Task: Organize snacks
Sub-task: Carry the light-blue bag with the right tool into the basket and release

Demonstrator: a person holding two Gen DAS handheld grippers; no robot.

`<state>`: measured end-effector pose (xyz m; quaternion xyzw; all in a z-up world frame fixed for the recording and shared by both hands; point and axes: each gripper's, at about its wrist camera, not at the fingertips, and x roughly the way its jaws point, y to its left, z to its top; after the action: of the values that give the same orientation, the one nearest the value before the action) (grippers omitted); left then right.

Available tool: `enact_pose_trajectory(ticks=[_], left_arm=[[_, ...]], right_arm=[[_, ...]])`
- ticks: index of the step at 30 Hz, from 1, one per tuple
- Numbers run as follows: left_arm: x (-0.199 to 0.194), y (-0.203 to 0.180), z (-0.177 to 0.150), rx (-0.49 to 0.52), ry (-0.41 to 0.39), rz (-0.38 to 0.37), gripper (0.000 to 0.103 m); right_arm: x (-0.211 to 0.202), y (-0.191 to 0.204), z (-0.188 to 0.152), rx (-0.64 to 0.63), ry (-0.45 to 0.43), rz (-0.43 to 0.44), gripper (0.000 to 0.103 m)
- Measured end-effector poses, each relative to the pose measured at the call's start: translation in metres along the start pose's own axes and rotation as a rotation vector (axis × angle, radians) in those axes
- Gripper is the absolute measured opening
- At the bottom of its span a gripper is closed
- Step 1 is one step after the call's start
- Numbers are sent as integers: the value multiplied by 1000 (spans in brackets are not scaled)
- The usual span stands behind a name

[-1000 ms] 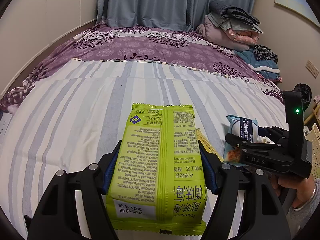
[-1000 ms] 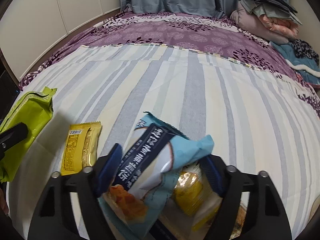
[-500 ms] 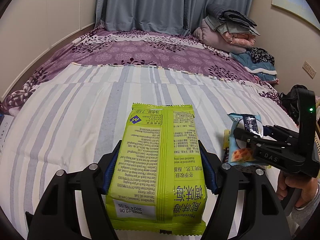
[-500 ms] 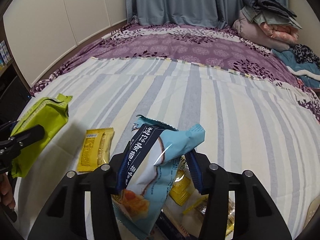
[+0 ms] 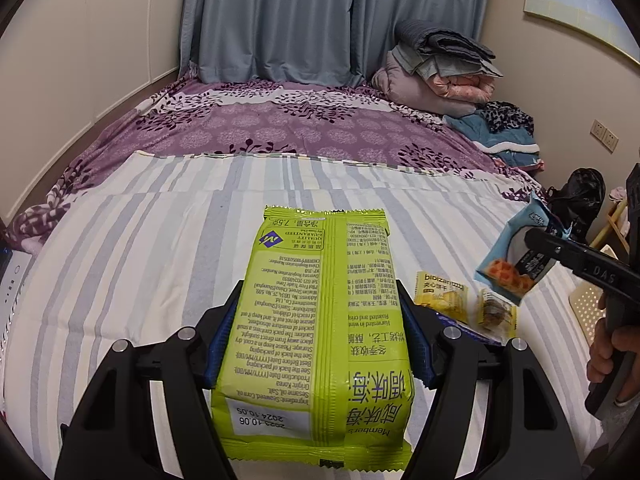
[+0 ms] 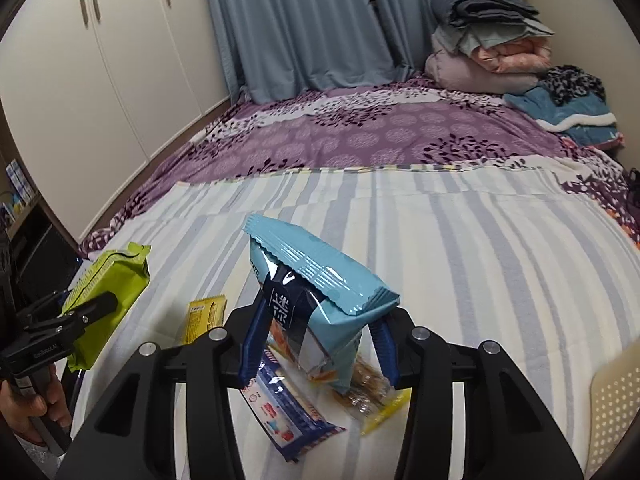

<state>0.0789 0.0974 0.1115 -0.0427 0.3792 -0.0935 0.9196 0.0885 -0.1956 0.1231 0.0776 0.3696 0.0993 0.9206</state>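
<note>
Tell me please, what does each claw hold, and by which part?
Left claw: green pack, by its long side edges. Right claw: blue pack, around its middle.

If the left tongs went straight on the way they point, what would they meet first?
Probably only the striped sheet. The left tongs grip the green packet, angled down at bare bedding; the loose snacks lie off to the right. Depth is unclear.

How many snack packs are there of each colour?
Green pack: 1
Light blue pack: 1
Yellow pack: 1
White and blue pack: 1
Clear pack with yellow ends: 1
Total: 5
</note>
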Motion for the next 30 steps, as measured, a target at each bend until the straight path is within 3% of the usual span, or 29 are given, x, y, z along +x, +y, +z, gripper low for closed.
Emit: enact_pose_trajectory(ticks=[18, 30], left_arm=[[-35, -40, 12, 77, -53, -35, 71], [-49, -91, 17, 159, -72, -81, 71]], right_arm=[[-88, -55, -3, 113, -137, -31, 45], [-171, -144, -23, 262, -234, -187, 45]])
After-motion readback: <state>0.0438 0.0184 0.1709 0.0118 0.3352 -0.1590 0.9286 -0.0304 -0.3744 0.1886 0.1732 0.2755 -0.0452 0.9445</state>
